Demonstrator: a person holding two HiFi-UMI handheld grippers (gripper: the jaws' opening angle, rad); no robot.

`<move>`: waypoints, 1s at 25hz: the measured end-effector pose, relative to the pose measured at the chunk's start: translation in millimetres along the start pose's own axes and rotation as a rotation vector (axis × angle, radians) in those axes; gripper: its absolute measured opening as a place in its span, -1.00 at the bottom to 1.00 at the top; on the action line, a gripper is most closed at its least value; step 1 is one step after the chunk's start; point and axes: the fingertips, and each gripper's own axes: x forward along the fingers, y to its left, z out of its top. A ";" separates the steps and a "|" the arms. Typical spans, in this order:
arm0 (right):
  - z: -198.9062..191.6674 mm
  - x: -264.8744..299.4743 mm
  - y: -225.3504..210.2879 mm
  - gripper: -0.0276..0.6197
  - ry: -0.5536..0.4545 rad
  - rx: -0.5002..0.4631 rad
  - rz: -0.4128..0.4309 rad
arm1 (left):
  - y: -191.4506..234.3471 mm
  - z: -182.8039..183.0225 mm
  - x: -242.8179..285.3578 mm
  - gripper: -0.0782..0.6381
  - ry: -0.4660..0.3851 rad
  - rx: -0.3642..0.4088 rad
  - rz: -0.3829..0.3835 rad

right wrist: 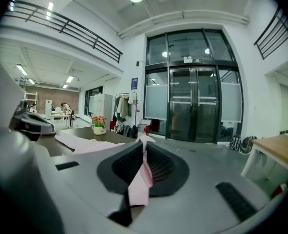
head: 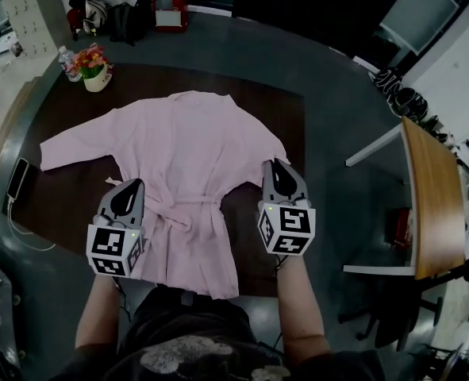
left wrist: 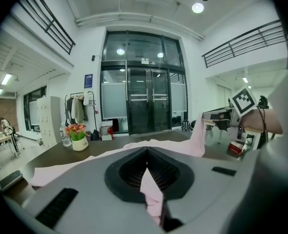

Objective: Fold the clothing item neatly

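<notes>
From the head view, the pink robe (head: 182, 153) lies spread front up on the dark table (head: 278, 113), collar far, hem near us, its left sleeve stretched out flat. We have the left gripper (head: 129, 189) at the robe's left waist edge and the right gripper (head: 279, 169) at its right edge, where the sleeve seems drawn in. We judge this is so that both sides can be carried into a fold together. In the left gripper view, the jaws are clenched on a pinch of pink cloth. In the right gripper view, the jaws likewise nip a strip of the pink fabric, held above the tabletop.
</notes>
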 end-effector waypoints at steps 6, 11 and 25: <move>3.7 41.7 41.9 -0.87 0.013 -0.017 0.021 | 42.3 -2.5 10.0 -0.76 -0.023 -0.022 -0.021; 35.2 76.6 79.3 -0.87 -0.003 -0.068 -0.091 | 102.2 -2.7 21.9 -0.76 -0.023 -0.012 -0.105; -12.8 191.7 245.2 -0.87 0.112 -0.129 -0.018 | 204.1 -22.7 65.2 -0.76 0.001 -0.023 -0.281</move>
